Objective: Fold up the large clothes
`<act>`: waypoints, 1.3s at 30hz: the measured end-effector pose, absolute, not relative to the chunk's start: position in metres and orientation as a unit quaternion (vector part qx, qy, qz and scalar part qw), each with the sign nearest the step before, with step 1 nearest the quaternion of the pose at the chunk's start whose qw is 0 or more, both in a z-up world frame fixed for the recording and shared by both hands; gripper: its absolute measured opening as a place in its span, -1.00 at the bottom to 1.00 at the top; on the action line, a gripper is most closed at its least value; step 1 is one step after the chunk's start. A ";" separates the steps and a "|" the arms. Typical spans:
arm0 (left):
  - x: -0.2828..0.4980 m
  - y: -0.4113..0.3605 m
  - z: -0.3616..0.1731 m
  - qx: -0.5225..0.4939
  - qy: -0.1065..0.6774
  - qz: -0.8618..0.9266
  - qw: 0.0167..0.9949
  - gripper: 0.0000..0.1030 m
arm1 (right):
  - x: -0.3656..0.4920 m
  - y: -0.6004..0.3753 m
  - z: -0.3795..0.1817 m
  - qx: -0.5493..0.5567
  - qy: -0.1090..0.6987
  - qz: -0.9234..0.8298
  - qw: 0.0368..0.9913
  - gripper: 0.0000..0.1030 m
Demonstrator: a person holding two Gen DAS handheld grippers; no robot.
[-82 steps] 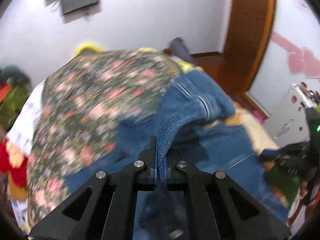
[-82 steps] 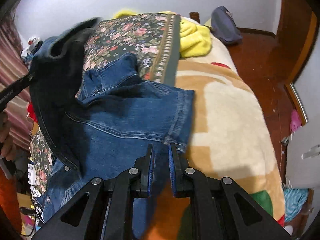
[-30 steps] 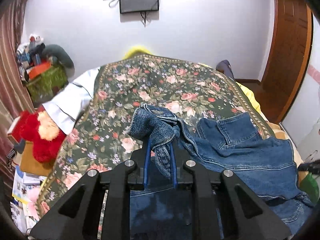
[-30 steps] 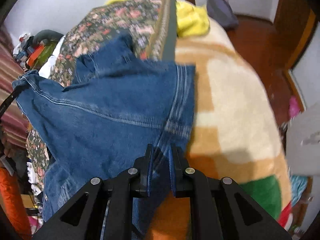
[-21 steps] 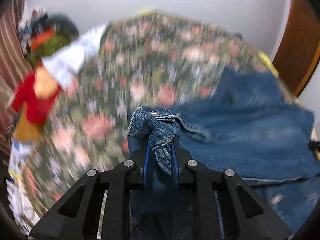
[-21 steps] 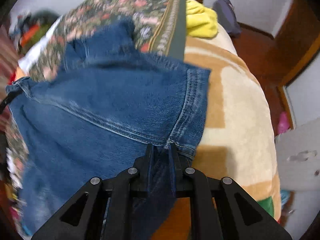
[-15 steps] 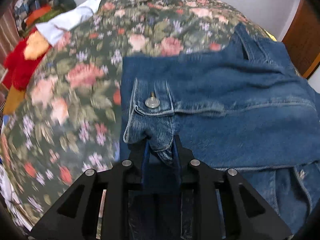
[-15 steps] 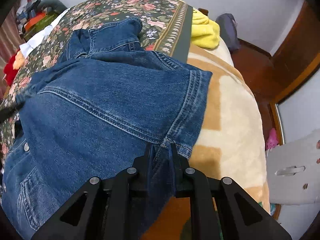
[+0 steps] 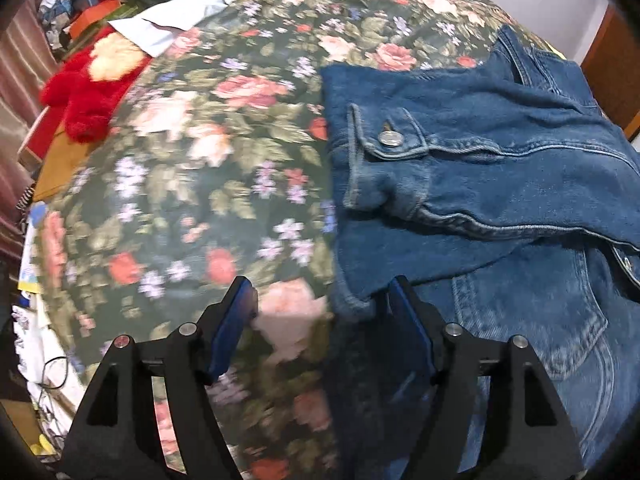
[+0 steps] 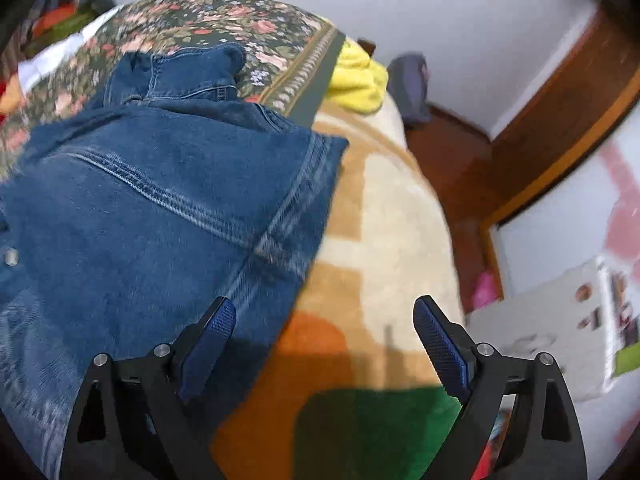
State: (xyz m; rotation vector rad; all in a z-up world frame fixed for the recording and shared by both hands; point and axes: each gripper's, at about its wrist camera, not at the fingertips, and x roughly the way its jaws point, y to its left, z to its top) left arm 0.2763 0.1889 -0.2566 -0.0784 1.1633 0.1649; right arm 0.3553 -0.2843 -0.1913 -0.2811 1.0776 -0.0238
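A blue denim jacket [image 9: 500, 184] lies on the bed, one sleeve folded across its body with the buttoned cuff [image 9: 384, 148] at the jacket's left edge. It also shows in the right wrist view [image 10: 160, 216], its collar at the far end. My left gripper [image 9: 324, 316] is open and empty, just above the jacket's left edge. My right gripper [image 10: 324, 332] is open and empty, over the jacket's right edge and the beige blanket [image 10: 384, 232].
A dark floral bedspread [image 9: 192, 152] covers the bed's left part. A red plush toy [image 9: 88, 88] and clutter lie off the left side. A yellow cloth [image 10: 356, 80] and a grey bag [image 10: 408, 80] sit at the far end. A wooden door [image 10: 560, 120] stands to the right.
Both grippers brought the sleeve across the jacket, laid it flat, then opened and let go. Both have pulled back a little.
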 end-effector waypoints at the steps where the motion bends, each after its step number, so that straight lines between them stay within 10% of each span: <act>1: 0.276 0.193 -0.249 -0.041 0.543 0.080 0.835 0.36 | 0.355 -0.289 -0.189 -0.118 0.514 -0.006 0.849 0.75; 17: 0.402 0.216 -0.255 -0.109 0.552 0.032 0.826 0.51 | 0.437 -0.320 -0.189 0.129 0.527 0.052 0.838 0.75; 23: 0.442 0.212 -0.286 -0.070 0.564 0.054 0.821 0.51 | 0.459 -0.322 -0.208 0.152 0.544 0.070 0.822 0.04; 30: 0.458 0.170 -0.269 0.023 0.519 0.084 0.850 -0.83 | 0.455 -0.306 -0.204 0.120 0.514 0.060 0.847 -0.62; 39: 0.428 0.187 -0.186 0.020 0.430 0.099 0.897 -0.88 | 0.461 -0.259 -0.158 0.014 0.461 0.077 0.884 -0.71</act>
